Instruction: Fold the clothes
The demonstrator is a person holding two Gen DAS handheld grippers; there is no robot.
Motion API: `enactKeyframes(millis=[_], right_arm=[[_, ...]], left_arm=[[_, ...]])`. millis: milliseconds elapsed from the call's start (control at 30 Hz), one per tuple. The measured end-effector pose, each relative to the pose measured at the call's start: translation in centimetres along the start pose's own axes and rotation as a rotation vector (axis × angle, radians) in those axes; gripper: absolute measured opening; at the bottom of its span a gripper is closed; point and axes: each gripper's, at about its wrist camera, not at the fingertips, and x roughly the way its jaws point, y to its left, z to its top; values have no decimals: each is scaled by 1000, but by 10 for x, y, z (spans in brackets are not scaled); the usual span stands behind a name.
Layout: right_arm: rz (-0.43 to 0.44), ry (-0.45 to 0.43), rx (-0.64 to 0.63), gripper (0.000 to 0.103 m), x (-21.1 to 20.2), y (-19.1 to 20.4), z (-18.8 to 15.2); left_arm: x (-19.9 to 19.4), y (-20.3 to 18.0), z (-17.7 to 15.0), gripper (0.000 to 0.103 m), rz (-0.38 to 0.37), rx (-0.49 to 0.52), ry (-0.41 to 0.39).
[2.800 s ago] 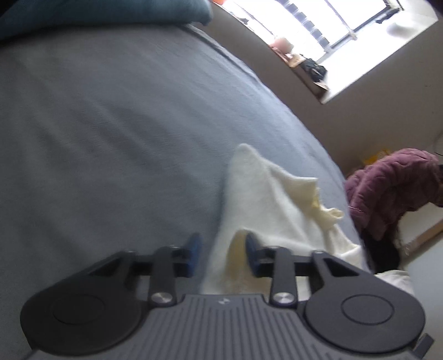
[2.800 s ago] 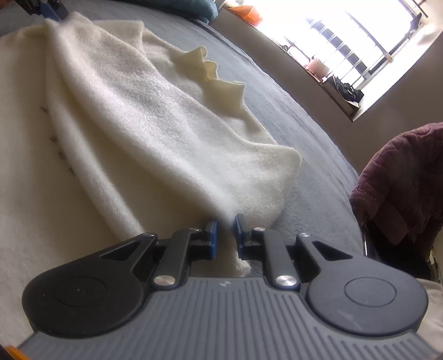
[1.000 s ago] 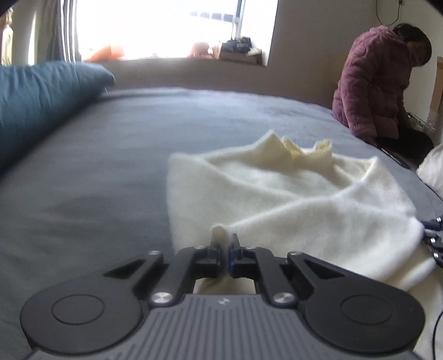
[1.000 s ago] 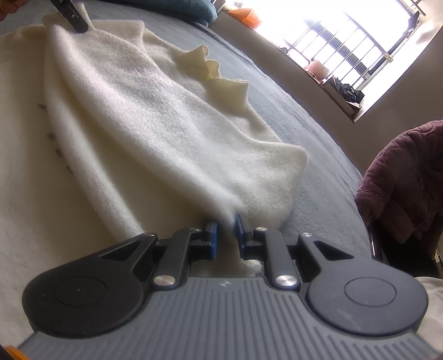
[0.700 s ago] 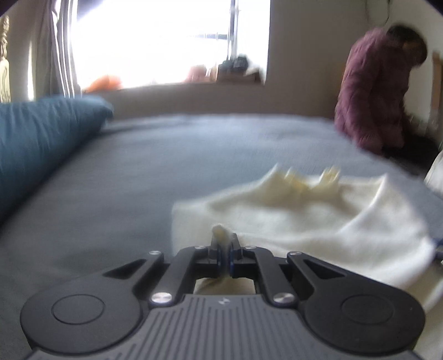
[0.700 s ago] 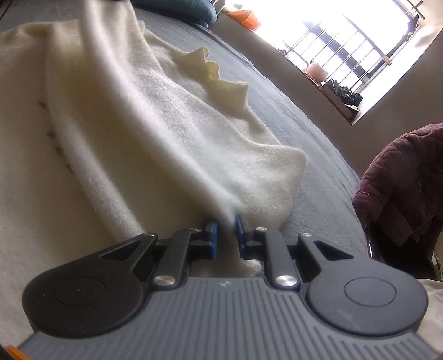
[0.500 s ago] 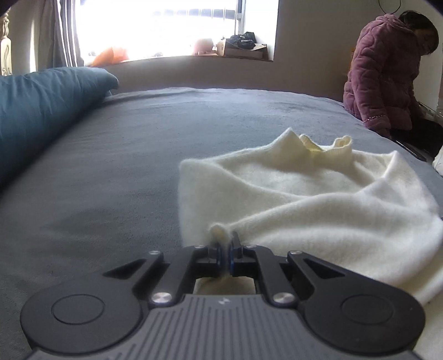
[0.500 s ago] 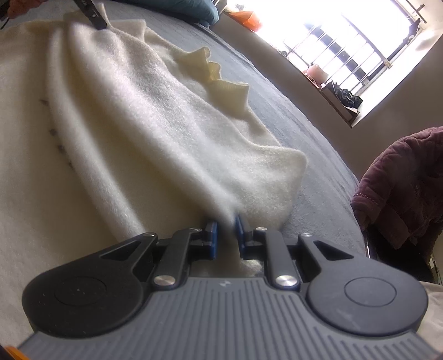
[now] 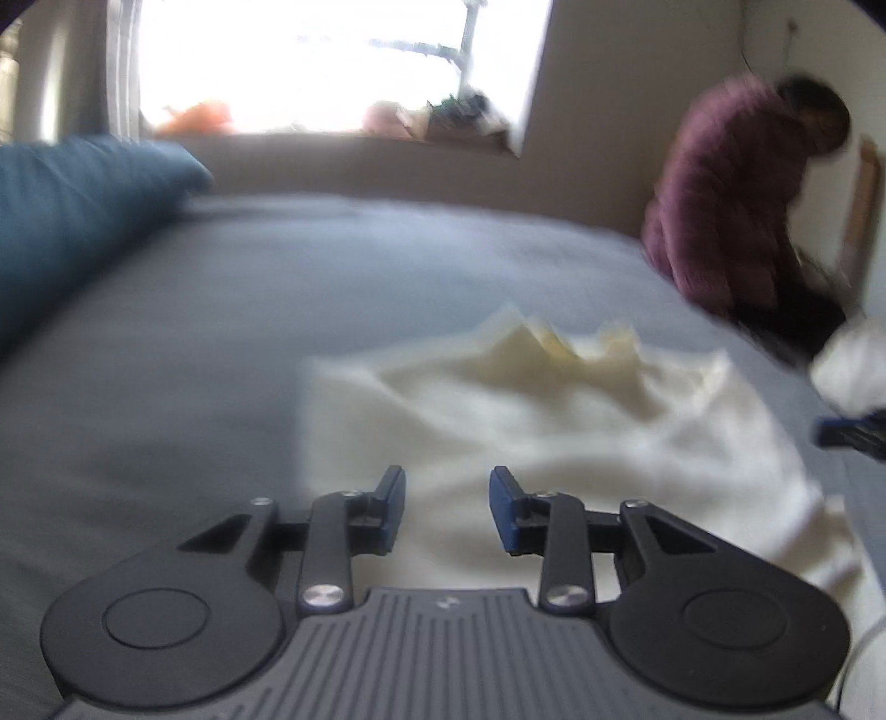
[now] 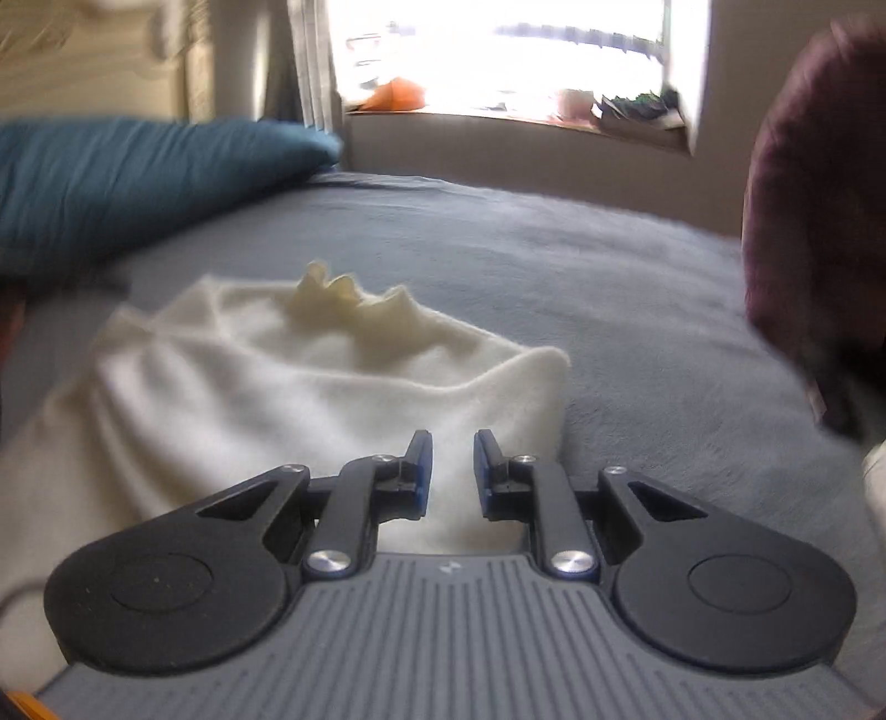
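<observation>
A home bedroom: grey-covered bed, teal pillow, cluttered sunlit windowsill.

A teal blue pillow lay at the far left of the grey bedspread. Behind the bed a bright window lit a sill holding an orange object. A person in a maroon quilted jacket bent over beside the bed.
</observation>
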Motion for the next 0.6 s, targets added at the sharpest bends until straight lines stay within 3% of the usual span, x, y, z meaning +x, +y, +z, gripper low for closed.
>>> enactKeyframes(millis=[100,200,300,433,533,600], right_arm=[[-7,80,85,7,22,-15,-19],[-31,137,142,8,28,-25,-30],[3,73,153,8,9,-23,-6],[47,0,122,8,19,-14,15],[-2,69,137,7,60,-21,3],[3,100,247,3,72,-35,0]], left_arm=[[20,-4,-21,35,28,38,37],[9,-1,-12,35,15,34,17],[-1,-3,-6,41,12,84,-44],[20,1,-8,46,46,38,-4],[25,4,-13,46,52,22,-21],[25,3,-13,46,56,25,-23]])
